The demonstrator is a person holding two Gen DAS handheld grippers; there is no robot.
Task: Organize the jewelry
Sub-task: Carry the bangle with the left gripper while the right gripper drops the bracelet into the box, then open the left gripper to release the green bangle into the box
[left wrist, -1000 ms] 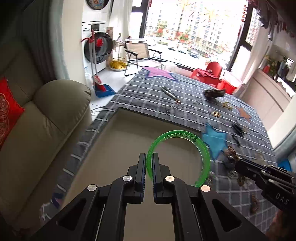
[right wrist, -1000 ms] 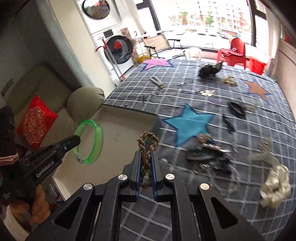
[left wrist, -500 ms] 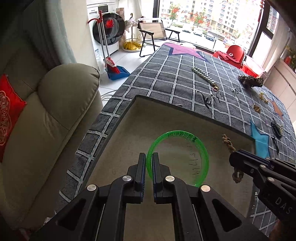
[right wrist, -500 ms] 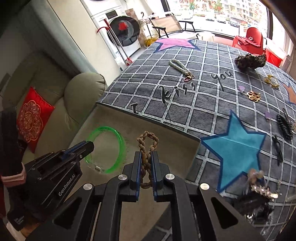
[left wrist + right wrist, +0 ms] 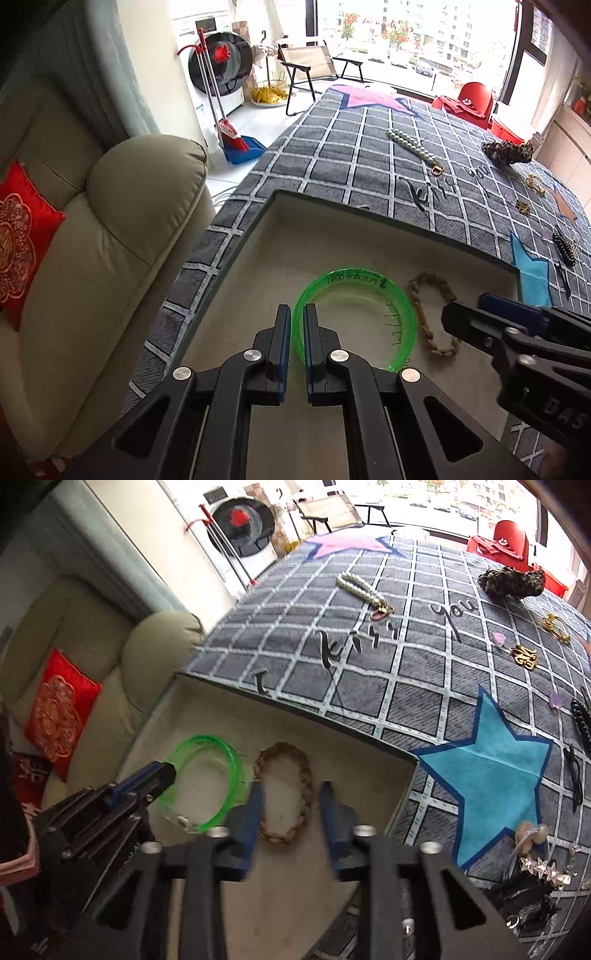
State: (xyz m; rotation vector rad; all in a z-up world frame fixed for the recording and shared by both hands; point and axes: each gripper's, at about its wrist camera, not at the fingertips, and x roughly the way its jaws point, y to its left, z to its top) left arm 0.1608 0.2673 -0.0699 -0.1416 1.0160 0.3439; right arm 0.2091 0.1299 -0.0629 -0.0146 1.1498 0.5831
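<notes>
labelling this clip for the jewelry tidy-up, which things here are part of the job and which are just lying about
Part of the job:
- green bangle, clamped in left gripper
- braided bracelet, lying in the tray between right gripper's opening jaws
- pearl strand, still on the blanket

Just lying about:
- red cushion
- broom
- folding chair

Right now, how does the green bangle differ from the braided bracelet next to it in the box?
The green bangle is a clear, rigid plastic ring; the braided bracelet is tan woven cord, limp and oval. The bangle is clamped in the left gripper; the bracelet lies loose between the opening jaws of the right gripper. Both are inside the beige box.
</notes>
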